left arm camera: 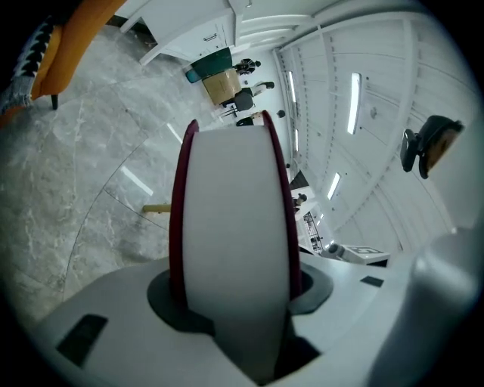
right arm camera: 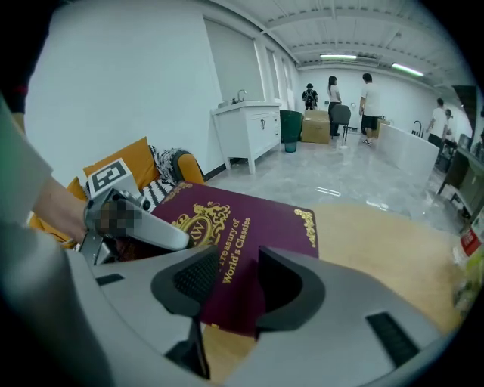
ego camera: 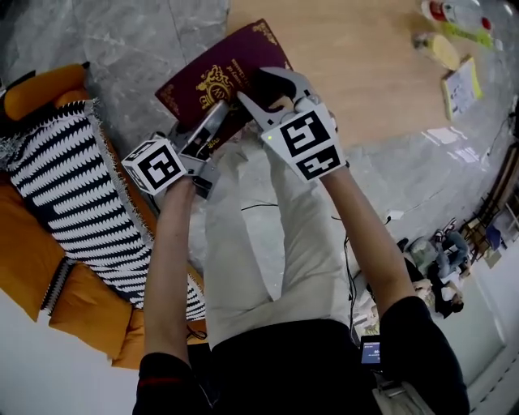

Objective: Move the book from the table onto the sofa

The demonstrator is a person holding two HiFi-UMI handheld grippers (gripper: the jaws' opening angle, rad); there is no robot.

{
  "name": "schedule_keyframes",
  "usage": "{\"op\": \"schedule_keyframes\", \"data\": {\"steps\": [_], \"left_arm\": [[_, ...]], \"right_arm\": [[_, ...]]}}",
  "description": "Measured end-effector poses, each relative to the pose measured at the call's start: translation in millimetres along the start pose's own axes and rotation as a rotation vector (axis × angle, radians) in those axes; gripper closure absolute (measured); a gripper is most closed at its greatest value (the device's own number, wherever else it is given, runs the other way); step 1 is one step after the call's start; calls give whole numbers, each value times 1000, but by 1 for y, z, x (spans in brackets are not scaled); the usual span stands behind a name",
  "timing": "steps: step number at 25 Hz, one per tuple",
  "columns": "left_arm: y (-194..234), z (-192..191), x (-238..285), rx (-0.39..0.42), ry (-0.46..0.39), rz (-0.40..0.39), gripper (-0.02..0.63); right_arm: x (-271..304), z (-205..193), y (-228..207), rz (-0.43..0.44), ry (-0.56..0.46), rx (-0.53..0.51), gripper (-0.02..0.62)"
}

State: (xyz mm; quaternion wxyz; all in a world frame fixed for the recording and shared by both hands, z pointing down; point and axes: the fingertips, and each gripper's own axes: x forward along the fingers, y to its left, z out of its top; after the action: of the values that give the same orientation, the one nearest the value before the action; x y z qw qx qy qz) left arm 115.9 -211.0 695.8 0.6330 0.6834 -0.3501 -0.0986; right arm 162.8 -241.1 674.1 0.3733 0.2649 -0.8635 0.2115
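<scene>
A maroon hardcover book (ego camera: 219, 73) with gold print hangs in the air over the near edge of the wooden table (ego camera: 365, 73), tilted, with both grippers on it. My left gripper (ego camera: 212, 121) is shut on its lower left side; in the left gripper view the white page edge of the book (left arm camera: 234, 227) fills the gap between the jaws of the left gripper (left arm camera: 238, 296). My right gripper (ego camera: 263, 93) clamps the near edge. In the right gripper view the book (right arm camera: 249, 234) runs between the pads of the right gripper (right arm camera: 231, 283). The orange sofa (ego camera: 49, 89) lies to the left.
A black-and-white striped blanket (ego camera: 73, 186) covers the sofa seat. A bottle (ego camera: 454, 12), a yellow item (ego camera: 442, 49) and a card (ego camera: 461, 85) sit at the table's far right. A white cabinet (right arm camera: 249, 128) and several people (right arm camera: 333, 94) stand far off on the marble floor.
</scene>
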Motion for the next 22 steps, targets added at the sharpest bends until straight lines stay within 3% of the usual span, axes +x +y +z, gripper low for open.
{"op": "schedule_keyframes", "data": {"steps": [2, 6, 14, 19, 22], "left_arm": [[-12, 6, -5, 10, -27, 16, 380], [-30, 21, -19, 59, -48, 66, 380], [-88, 46, -45, 228, -9, 150, 380], [-137, 57, -61, 271, -29, 164, 380], [-171, 70, -68, 299, -65, 151, 380]], "right_arm": [[-14, 5, -3, -41, -2, -3, 467], [-38, 17, -10, -105, -16, 32, 528], [-93, 60, -14, -146, -55, 79, 557], [-131, 87, -6, -178, -53, 110, 566], [-155, 115, -7, -180, -101, 119, 571]]}}
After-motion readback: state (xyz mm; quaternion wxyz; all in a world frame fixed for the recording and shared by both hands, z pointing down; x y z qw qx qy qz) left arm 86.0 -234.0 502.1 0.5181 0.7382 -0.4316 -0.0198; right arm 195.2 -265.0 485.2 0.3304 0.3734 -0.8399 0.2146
